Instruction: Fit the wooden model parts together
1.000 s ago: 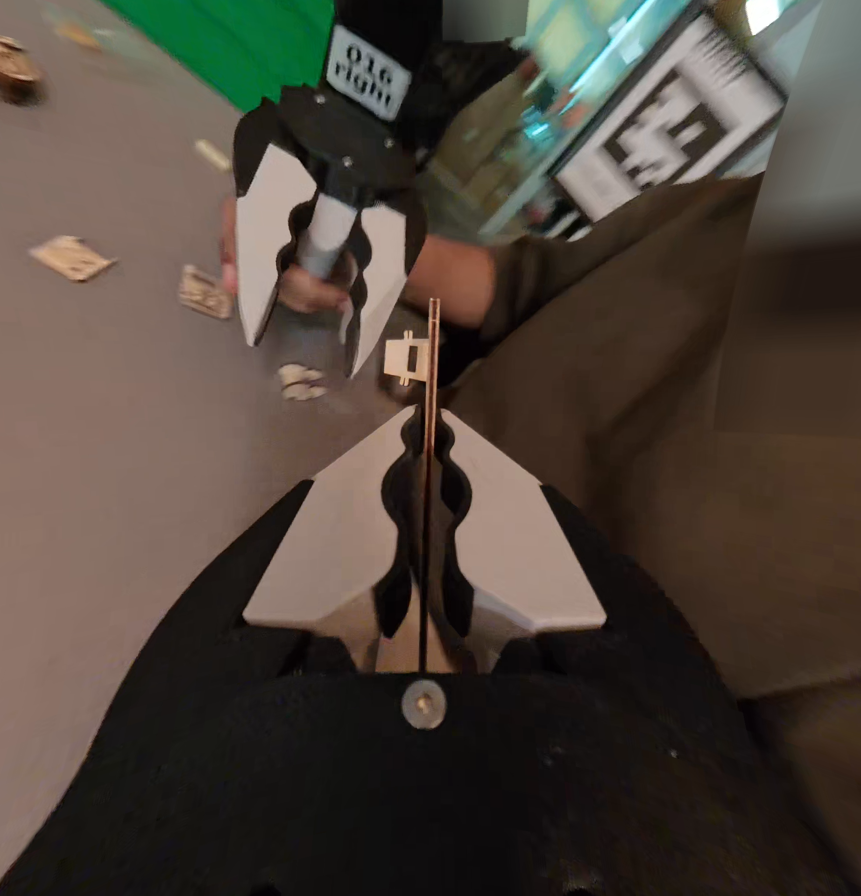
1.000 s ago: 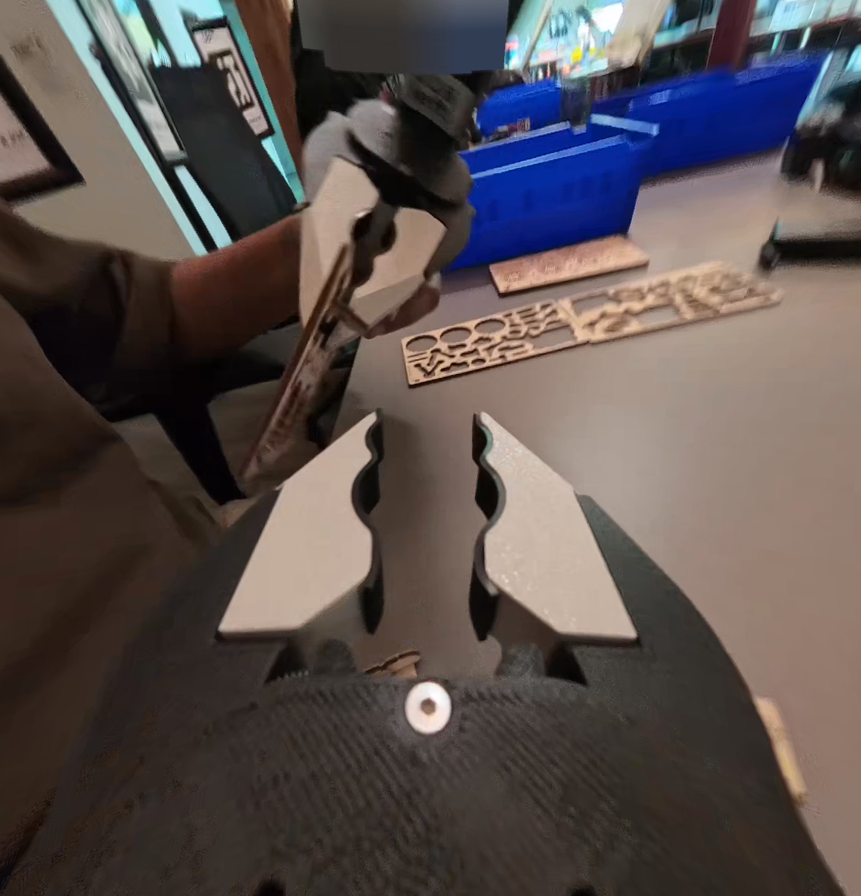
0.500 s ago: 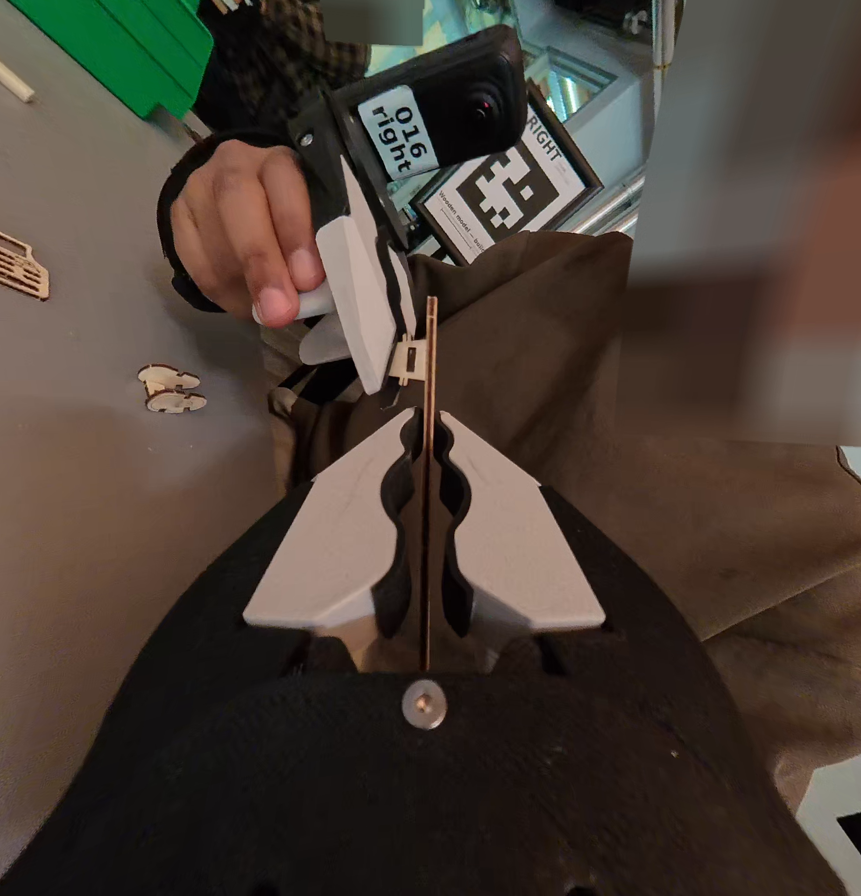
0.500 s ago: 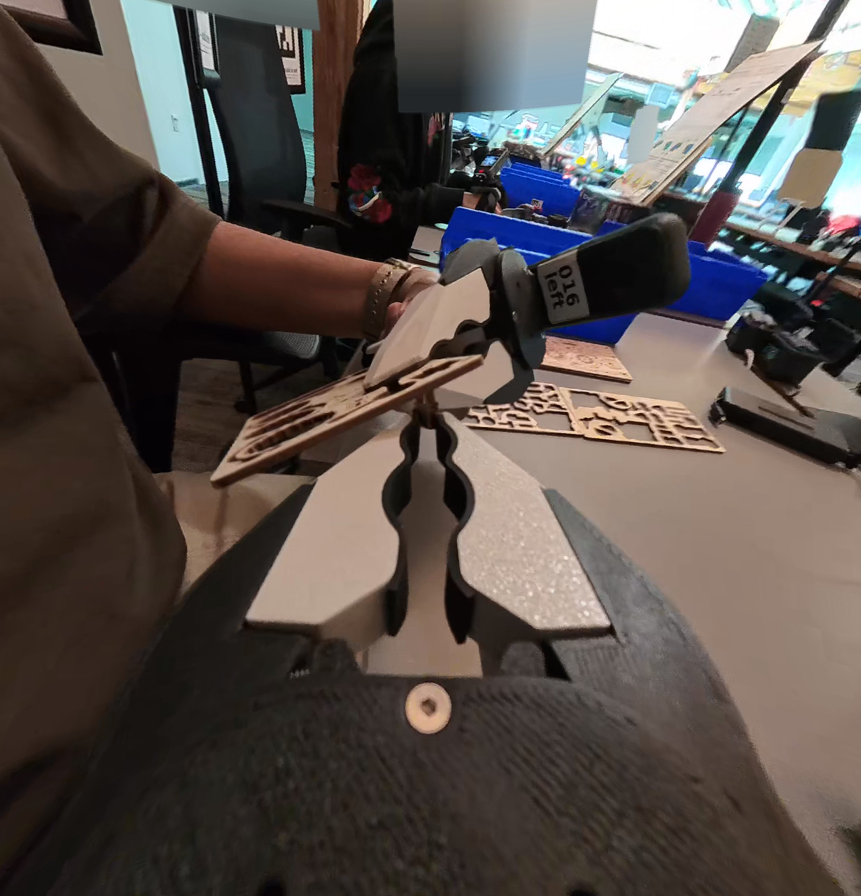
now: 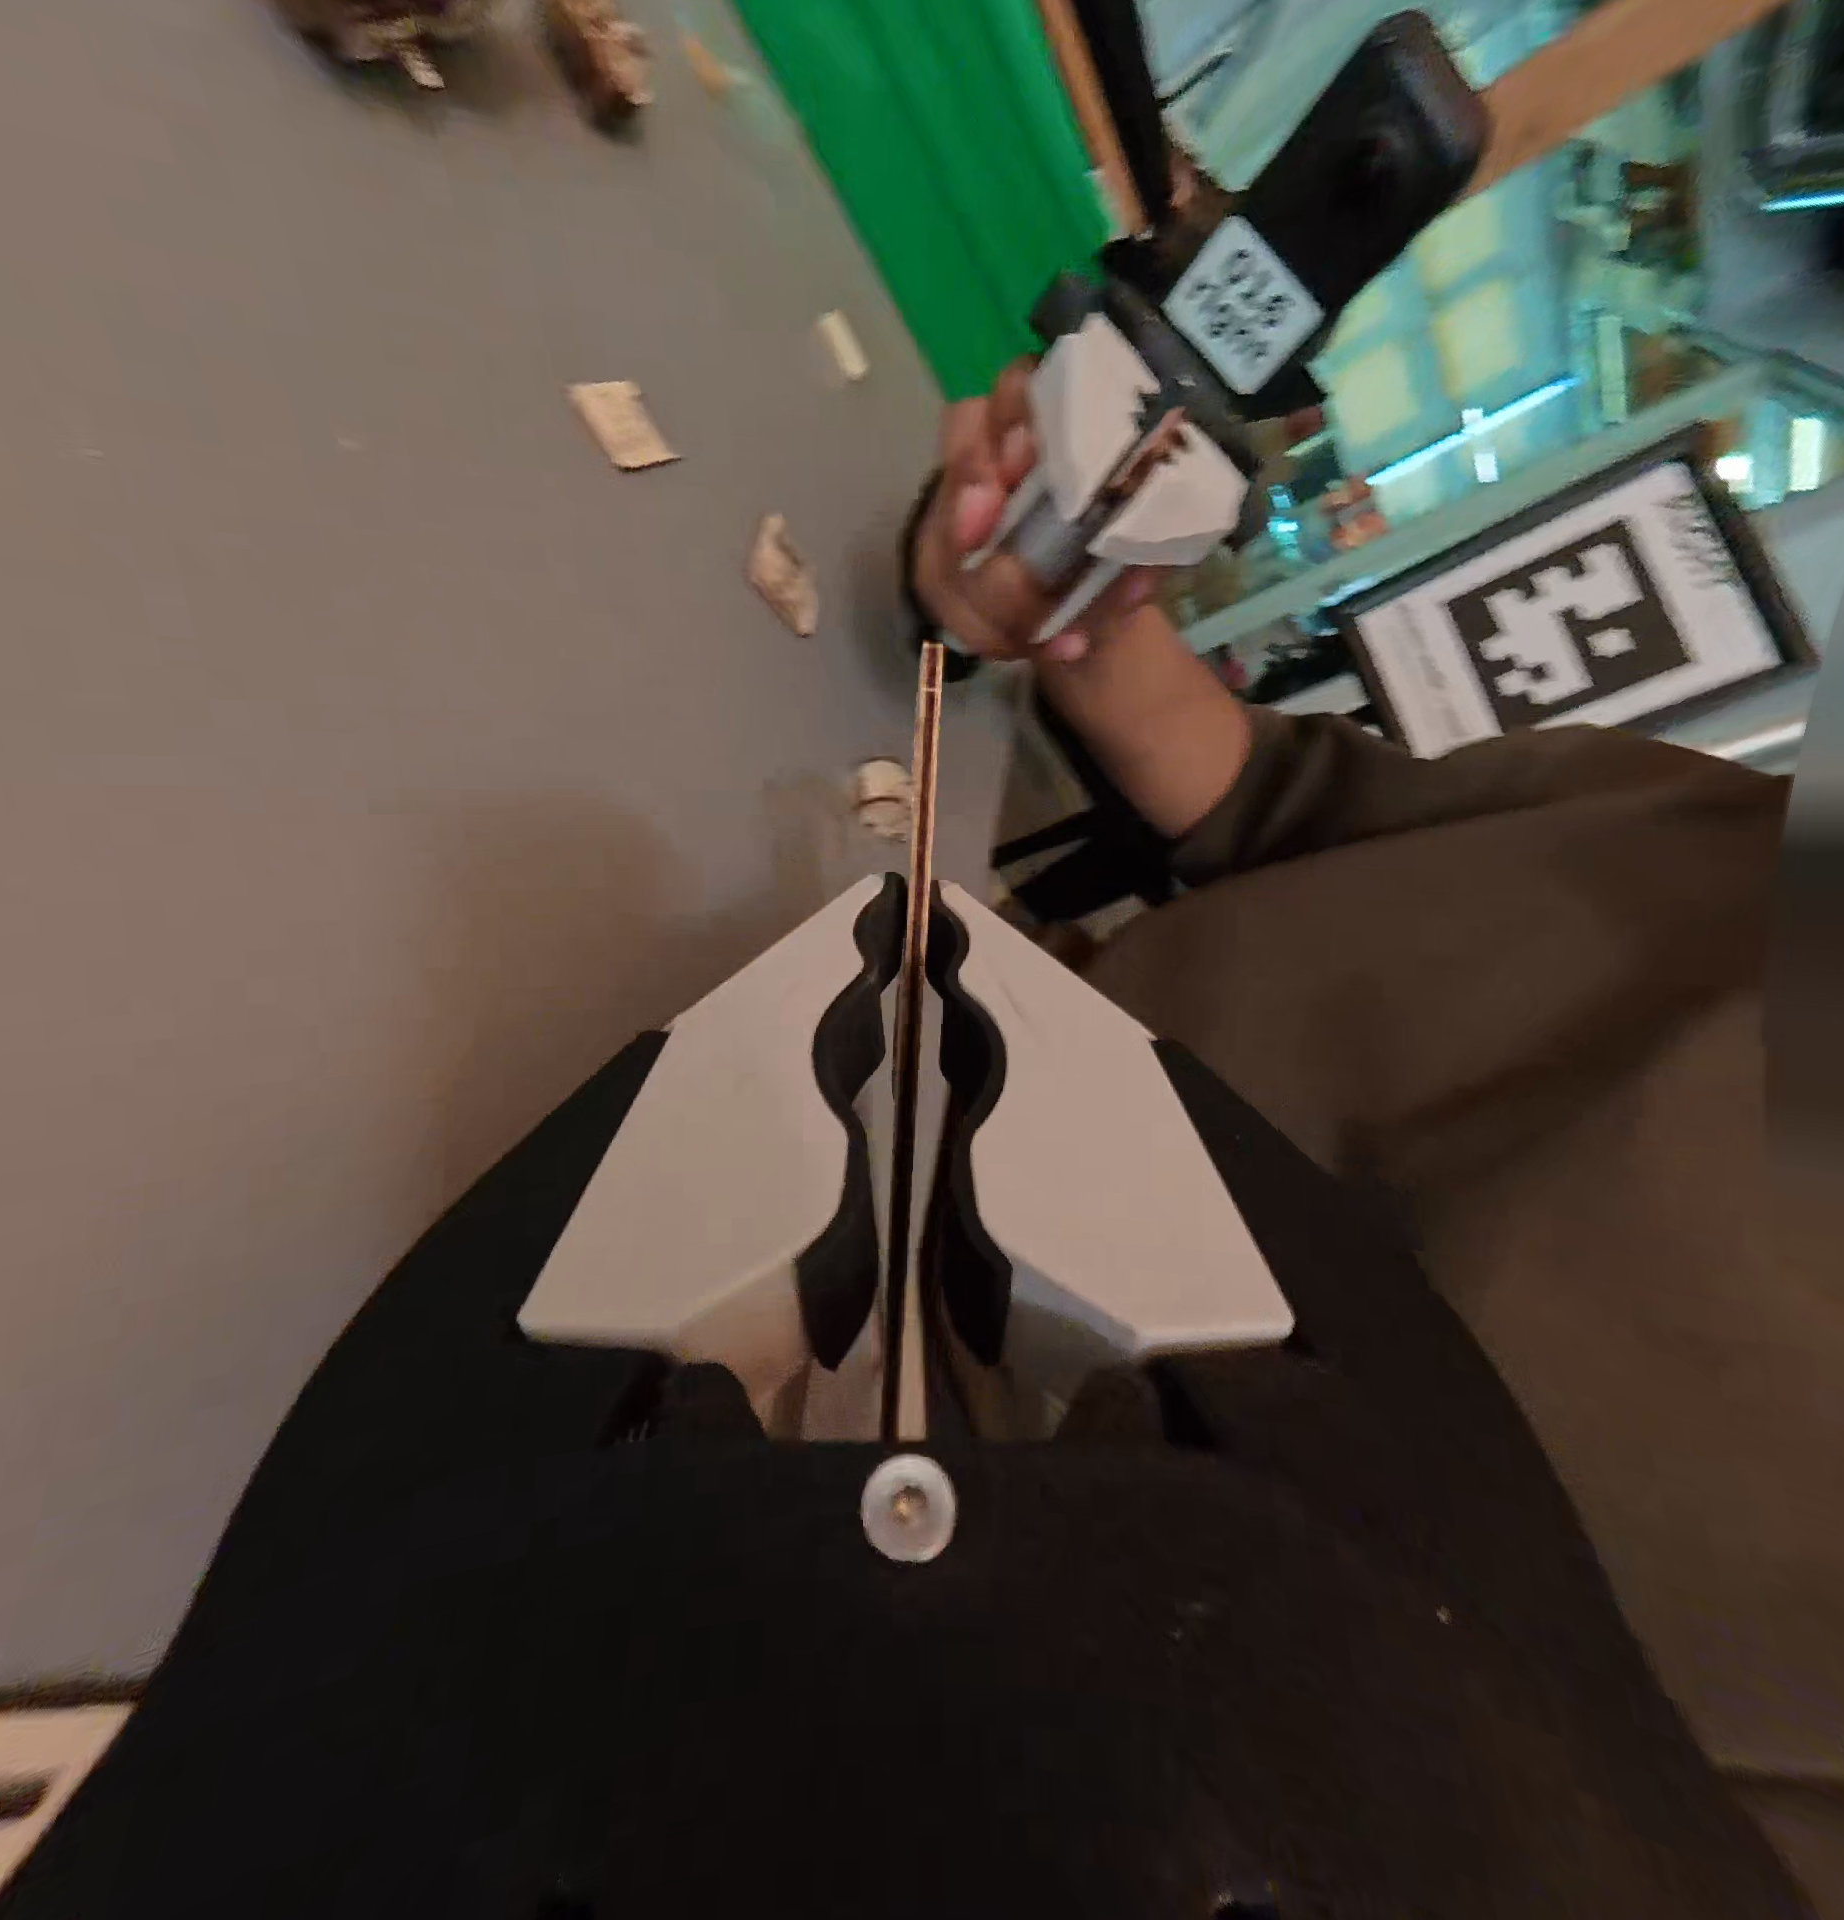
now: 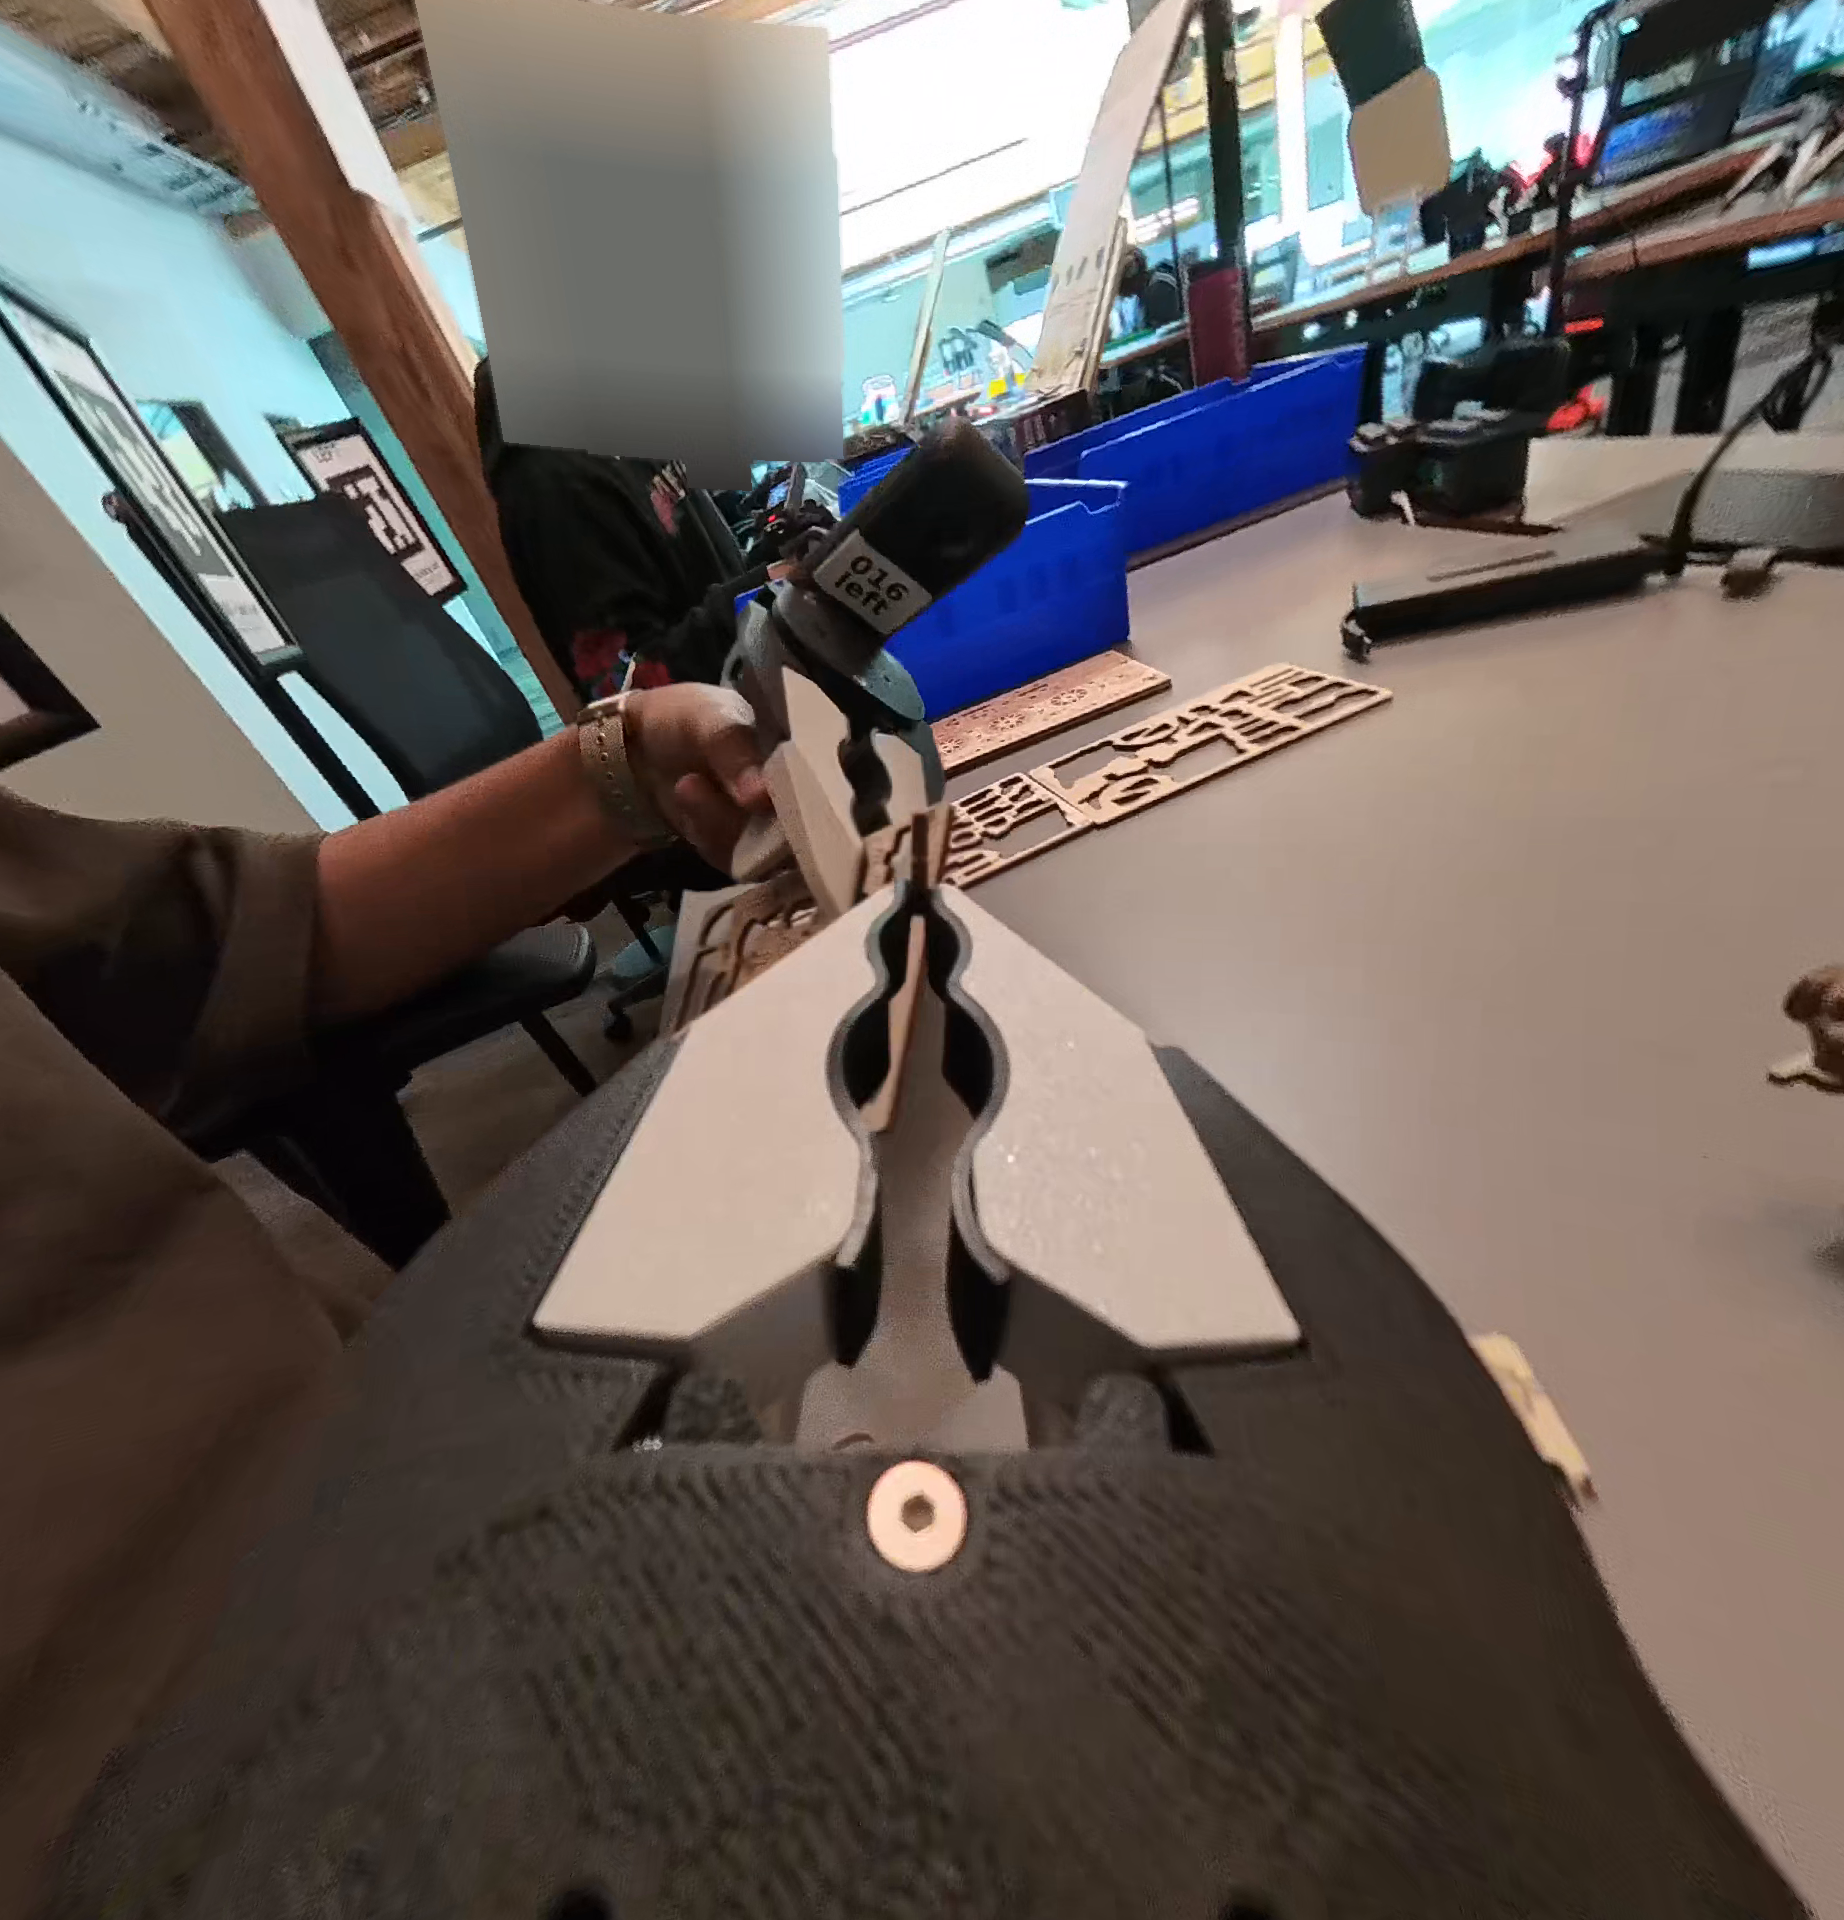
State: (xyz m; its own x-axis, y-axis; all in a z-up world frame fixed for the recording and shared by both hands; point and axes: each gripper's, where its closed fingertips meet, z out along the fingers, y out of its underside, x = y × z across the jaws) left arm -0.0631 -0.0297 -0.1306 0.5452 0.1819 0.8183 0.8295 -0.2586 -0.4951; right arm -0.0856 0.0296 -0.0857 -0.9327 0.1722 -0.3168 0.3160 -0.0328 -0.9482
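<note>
My left gripper is shut on a thin wooden parts sheet, seen edge-on and sticking out past the fingertips. In the right wrist view the same gripper holds that cut-out sheet off the table's near edge. My right gripper is shut on a small flat wooden piece that sits between the fingers. In the left wrist view the right gripper is raised up and to the right of the sheet, apart from it.
Two more cut-out wooden sheets and a flat board lie on the grey table by blue bins. A partly built wooden model stands at the right. Small loose pieces and a green bin show in the left wrist view. There is about 8 cm between the tips of the two grippers. It is some 15 cm from my right tips to the partly built wooden model.
The right gripper went from open to shut on the small piece that stuck out of the sheet. It has now drawn away with that piece; the sheet's side is bare.
</note>
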